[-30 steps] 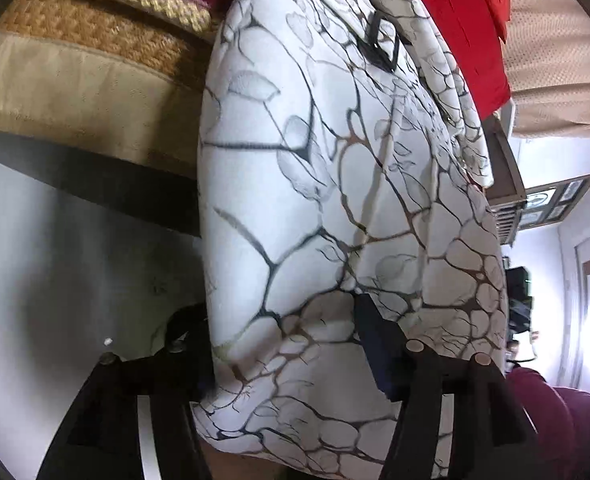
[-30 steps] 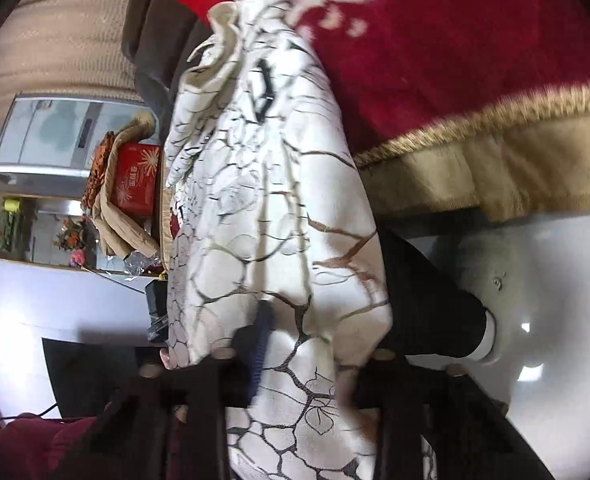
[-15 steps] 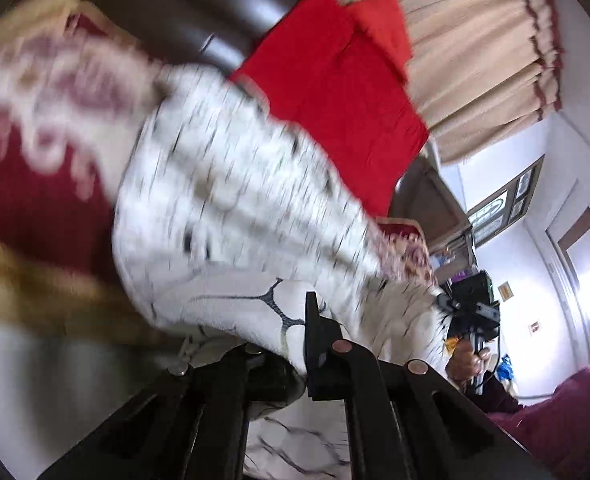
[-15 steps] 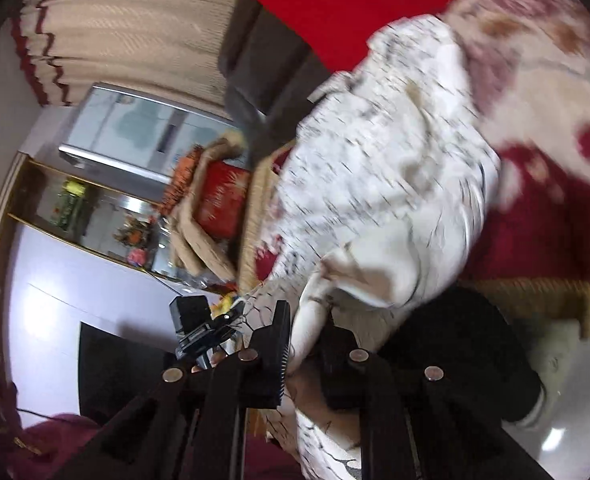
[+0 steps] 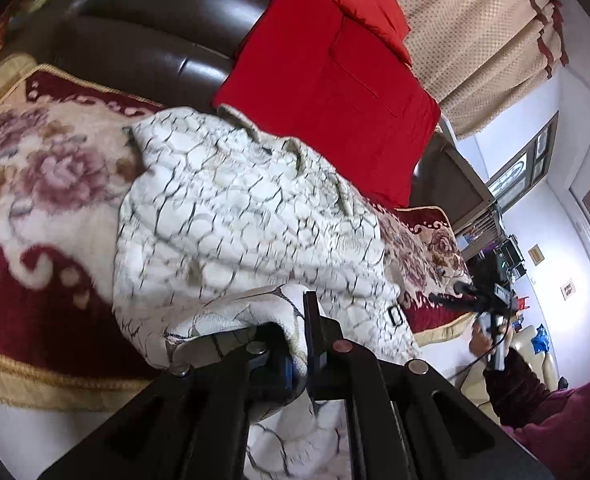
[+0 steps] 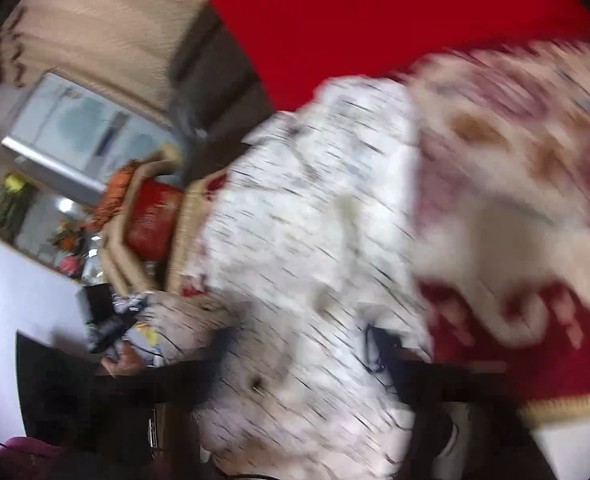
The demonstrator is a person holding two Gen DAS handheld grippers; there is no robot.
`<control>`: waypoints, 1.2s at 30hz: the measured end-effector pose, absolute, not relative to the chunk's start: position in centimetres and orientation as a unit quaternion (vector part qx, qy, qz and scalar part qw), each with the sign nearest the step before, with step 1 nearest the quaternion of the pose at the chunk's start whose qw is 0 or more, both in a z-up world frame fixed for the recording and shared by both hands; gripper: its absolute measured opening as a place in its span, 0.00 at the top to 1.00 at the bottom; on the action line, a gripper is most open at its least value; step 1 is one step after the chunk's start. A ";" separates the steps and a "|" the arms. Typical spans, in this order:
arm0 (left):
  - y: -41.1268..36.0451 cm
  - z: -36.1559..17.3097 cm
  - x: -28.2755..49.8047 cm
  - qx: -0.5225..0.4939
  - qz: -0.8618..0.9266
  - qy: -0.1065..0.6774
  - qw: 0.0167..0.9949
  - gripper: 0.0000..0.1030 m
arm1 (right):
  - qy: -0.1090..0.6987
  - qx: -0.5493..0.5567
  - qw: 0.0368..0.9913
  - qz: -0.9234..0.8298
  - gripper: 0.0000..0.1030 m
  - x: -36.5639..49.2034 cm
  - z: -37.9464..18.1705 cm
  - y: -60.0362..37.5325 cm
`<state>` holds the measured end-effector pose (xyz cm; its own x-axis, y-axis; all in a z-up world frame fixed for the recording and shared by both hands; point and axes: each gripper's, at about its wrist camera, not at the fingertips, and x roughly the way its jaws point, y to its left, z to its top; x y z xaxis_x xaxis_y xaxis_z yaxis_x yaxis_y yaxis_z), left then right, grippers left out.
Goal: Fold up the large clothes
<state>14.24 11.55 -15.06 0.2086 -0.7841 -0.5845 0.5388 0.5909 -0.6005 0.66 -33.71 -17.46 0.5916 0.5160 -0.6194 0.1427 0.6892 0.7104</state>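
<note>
A large white garment with a dark crackle print (image 5: 239, 216) lies bunched on the floral red-and-cream sofa cover (image 5: 35, 184). My left gripper (image 5: 299, 344) is shut on a fold of the garment's near edge, just above the seat's front. In the right wrist view the frame is blurred; the garment (image 6: 315, 240) fills the middle. My right gripper (image 6: 303, 344) has its fingers spread wide, with the cloth lying between them and over them.
A red cushion (image 5: 335, 80) leans on the dark leather sofa back (image 5: 155, 28). Beige curtains (image 5: 475, 32) hang behind. The gold-trimmed front edge of the cover (image 5: 35, 376) is near. A red box (image 6: 151, 220) stands on a side table.
The garment was hanging over the sofa's front edge; both grippers swung its lower part up onto the seat. The right gripper has gone from shut on the cloth to spread open.
</note>
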 end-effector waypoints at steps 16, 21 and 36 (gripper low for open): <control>13.6 -27.6 10.2 -0.137 -0.339 0.610 0.703 0.42 | 0.432 0.566 0.682 0.165 0.35 -8.8 -31.6 -31.3; 13.6 -28.4 8.8 -0.145 -0.353 0.610 0.695 0.84 | 0.448 0.496 0.719 0.190 0.80 -7.9 -27.8 -29.4; 11.8 -11.1 21.1 -0.153 -0.403 0.463 0.774 0.94 | 0.389 0.438 0.781 0.216 0.89 4.7 -18.4 -28.8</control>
